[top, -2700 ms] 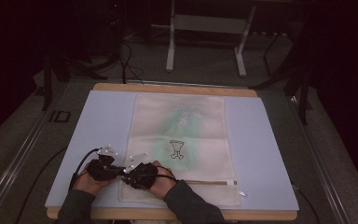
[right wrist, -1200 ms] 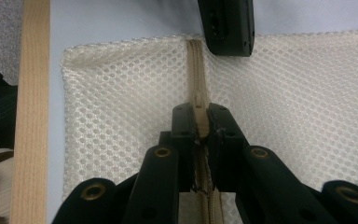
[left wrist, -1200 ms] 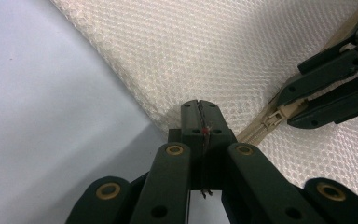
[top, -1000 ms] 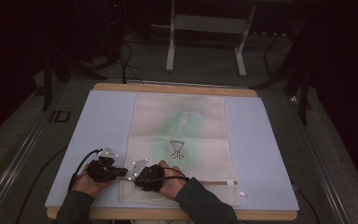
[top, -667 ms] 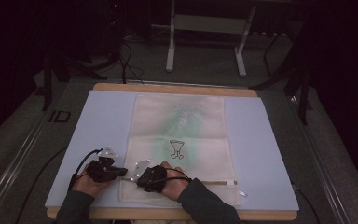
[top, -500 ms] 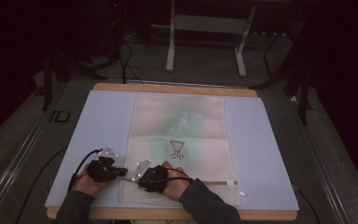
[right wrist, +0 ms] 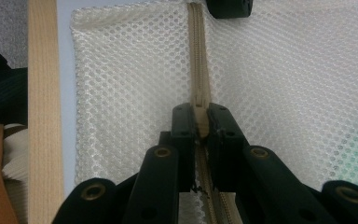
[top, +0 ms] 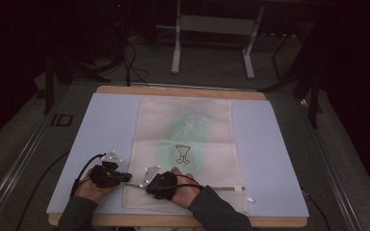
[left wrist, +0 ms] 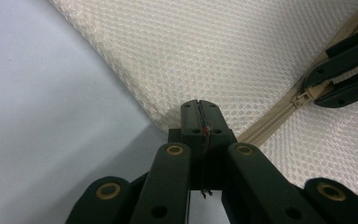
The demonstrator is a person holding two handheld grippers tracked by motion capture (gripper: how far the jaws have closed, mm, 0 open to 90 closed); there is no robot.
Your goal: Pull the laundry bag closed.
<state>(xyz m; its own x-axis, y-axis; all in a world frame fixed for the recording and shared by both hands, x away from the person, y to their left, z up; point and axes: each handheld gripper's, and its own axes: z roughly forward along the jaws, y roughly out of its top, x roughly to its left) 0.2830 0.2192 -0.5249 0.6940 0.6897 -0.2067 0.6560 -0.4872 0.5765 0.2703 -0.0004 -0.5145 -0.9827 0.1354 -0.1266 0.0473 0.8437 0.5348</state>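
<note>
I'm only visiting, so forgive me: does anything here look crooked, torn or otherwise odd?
Nothing stands out. The mesh bag lies flat and square on the table. The left gripper is shut on its edge, and the right gripper is shut on the zipper pull. No tear or spill shows.

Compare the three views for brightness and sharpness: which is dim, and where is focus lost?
High view: dim, dark surroundings, mesh bag soft. Left gripper view: bright, the mesh crisp, left gripper shut on the bag's edge. Right gripper view: bright, the weave sharp, right gripper shut on the zipper pull, nearest linkage slightly soft.
</note>
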